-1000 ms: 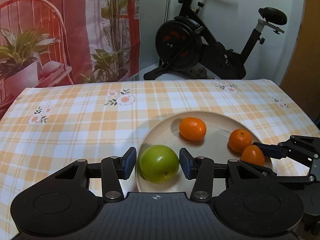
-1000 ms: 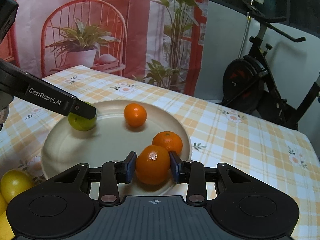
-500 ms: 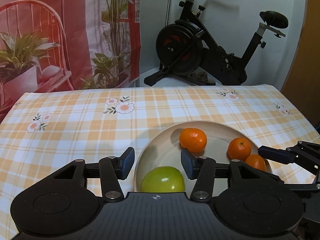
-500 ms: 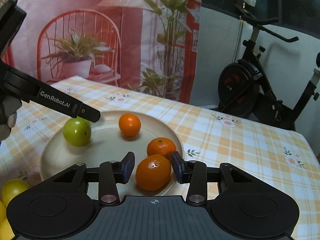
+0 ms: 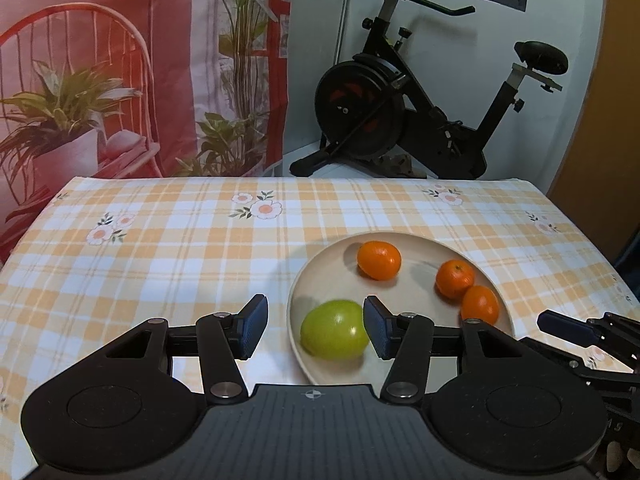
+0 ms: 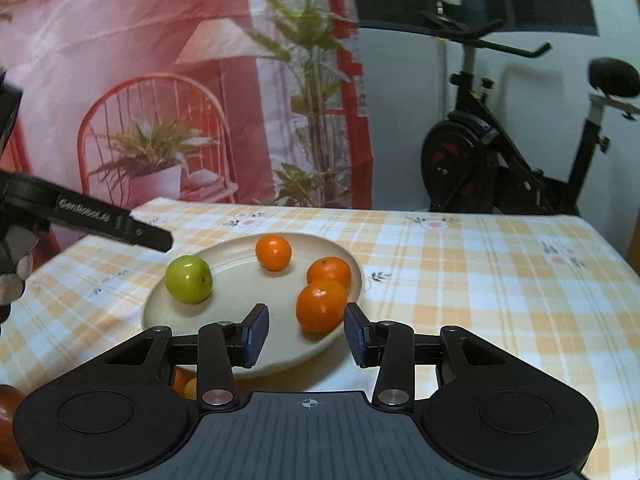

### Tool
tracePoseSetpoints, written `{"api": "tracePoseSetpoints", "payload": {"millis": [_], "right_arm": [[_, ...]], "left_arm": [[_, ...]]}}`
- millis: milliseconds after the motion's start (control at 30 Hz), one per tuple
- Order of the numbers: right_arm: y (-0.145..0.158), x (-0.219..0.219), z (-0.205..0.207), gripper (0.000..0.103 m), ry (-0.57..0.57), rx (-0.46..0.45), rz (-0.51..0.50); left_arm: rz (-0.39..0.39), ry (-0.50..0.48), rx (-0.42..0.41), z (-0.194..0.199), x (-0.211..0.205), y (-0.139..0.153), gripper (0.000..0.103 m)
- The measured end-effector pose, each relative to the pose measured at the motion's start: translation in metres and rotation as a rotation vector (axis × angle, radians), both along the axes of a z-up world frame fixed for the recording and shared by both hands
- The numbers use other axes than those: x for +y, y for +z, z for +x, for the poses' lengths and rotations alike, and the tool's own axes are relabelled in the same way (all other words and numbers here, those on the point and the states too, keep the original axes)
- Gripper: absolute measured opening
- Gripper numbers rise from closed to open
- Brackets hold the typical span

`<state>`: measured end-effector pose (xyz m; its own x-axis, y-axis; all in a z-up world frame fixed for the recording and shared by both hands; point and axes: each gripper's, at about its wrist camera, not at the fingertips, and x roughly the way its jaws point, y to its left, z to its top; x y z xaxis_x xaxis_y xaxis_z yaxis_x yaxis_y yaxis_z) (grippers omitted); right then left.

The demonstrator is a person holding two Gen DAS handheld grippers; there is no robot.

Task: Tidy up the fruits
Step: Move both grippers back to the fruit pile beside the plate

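Left hand-held gripper (image 5: 315, 328) jaws apart, empty; green apple (image 5: 335, 335) lies on the plate (image 5: 320, 276) just ahead, near its right pad. Right hand-held gripper (image 6: 306, 334) jaws apart, empty; nearest orange (image 6: 321, 309) on plate just beyond fingertips. Checked bench (image 5: 168, 248).

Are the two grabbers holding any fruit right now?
No, nothing is held. The left gripper and right gripper are both open; the green apple and the three oranges lie loose on the plate.
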<state>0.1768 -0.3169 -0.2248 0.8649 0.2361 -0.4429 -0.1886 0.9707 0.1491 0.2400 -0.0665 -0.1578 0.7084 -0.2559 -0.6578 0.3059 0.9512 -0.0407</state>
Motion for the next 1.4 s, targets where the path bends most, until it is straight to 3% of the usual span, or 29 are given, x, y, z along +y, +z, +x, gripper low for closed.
{"api": "tracePoseSetpoints", "payload": {"millis": [500, 767, 1400], "right_arm": [[-0.004, -0.005, -0.050, 0.042, -0.013, -0.009, 0.047], [-0.011, 0.009, -0.052, 0.043, 0.017, -0.008, -0.012], [-0.012, 0.011, -0.053, 0.047, 0.032, 0.009, -0.003]], "left_arm": [[-0.010, 0.030, 0.006, -0.065, 0.016, 0.003, 0.056], [-0.025, 0.051, 0.013, -0.089, 0.021, 0.002, 0.058], [-0.028, 0.064, 0.048, -0.097, 0.022, -0.008, 0.058]]}}
